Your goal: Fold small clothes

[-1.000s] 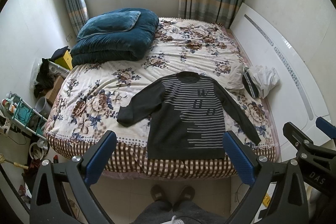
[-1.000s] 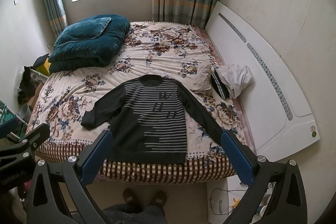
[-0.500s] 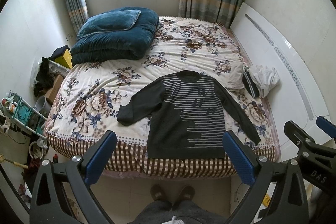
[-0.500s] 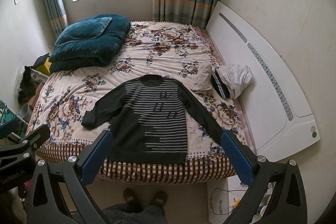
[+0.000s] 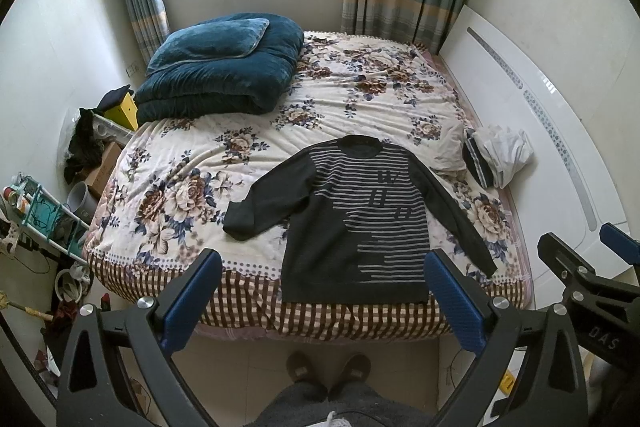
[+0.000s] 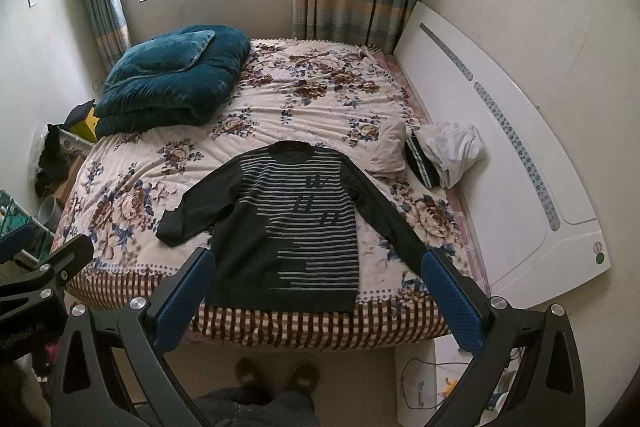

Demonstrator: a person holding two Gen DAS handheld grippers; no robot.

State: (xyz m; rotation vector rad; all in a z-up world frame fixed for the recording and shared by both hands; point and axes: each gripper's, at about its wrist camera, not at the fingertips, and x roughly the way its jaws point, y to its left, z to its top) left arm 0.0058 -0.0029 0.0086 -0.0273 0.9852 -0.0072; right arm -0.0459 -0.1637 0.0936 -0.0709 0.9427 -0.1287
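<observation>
A dark sweater [image 5: 356, 223] [image 6: 288, 227] with pale stripes lies flat, front up, near the foot edge of a floral bed [image 5: 192, 163] [image 6: 320, 99]. Its sleeves spread out to both sides and its hem reaches the checked bed skirt. My left gripper [image 5: 322, 301] hangs open well above the floor in front of the bed, with nothing between its blue pads. Likewise my right gripper [image 6: 318, 297] is open and holds nothing. Both are some distance short of the sweater.
A folded teal quilt and pillow [image 5: 220, 67] sit at the bed's far left. White and striped clothes [image 5: 500, 155] are heaped at the right edge beside a white headboard panel [image 5: 560, 163]. A person's slippered feet [image 5: 328, 367] stand on the tiled floor. Clutter and a rack [image 5: 44, 211] fill the left.
</observation>
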